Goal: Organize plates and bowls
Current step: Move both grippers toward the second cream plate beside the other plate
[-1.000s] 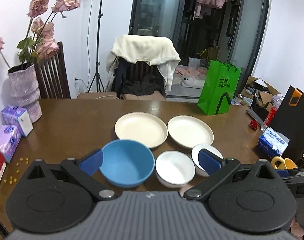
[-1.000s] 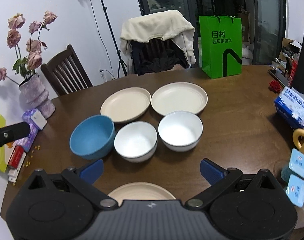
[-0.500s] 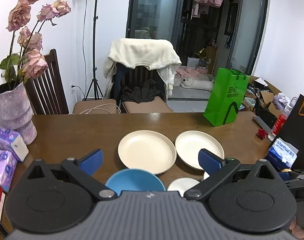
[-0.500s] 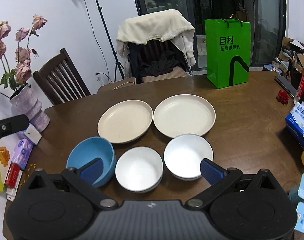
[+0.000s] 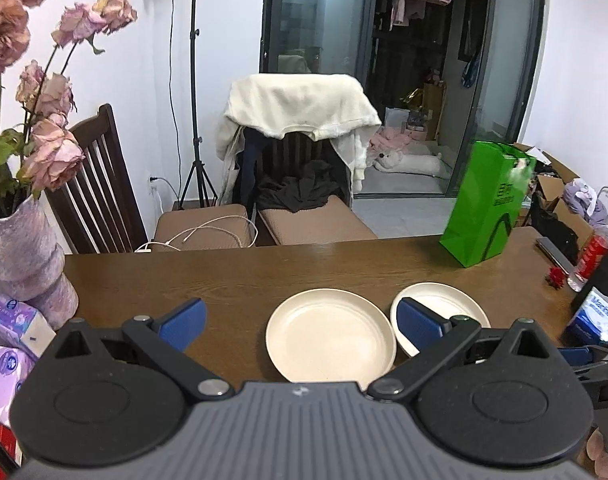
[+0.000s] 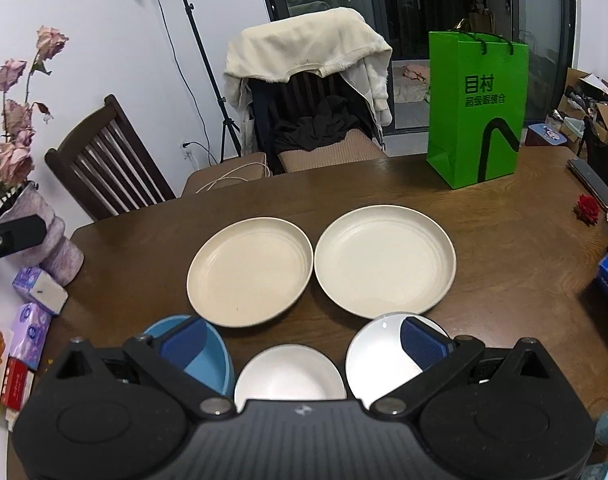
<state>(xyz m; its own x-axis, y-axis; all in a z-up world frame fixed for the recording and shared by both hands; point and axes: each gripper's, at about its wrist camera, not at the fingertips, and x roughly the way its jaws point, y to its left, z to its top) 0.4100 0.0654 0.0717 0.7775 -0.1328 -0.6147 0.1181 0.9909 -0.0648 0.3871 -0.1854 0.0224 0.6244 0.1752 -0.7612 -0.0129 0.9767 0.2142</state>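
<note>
- Nearest you, your right gripper (image 6: 301,334) hangs with its jaws spread wide and nothing between them; its blue pads frame the bowl row without touching any dish, as far as the view shows.
- Your left gripper (image 5: 299,322) is likewise wide apart and empty, held above the table (image 5: 231,280); its right pad overlaps the far-right plate in the view, but you cannot tell contact from that.
- Just past the right gripper's fingers sit three bowls in a row: the blue bowl (image 6: 207,360) on the left, a white bowl (image 6: 289,374) in the middle, and a second white bowl (image 6: 378,354) to the right. They stand side by side, none nested.
- Beyond them lie two cream plates flat on the wood: the left plate (image 6: 249,272) and the right plate (image 6: 384,260), rims nearly touching, neither stacked on the other.
- By that layout, the task looks barely begun: every dish stands separately, so stacking the plates and nesting the bowls all remain for you.
- Farther off, the green bag (image 6: 478,112) stands near the table's far right, and the vase (image 6: 47,236) of pink flowers sits at the left edge, both well clear of the dishes.
- Behind the table, a chair draped in clothing (image 6: 308,56) closes the scene.
</note>
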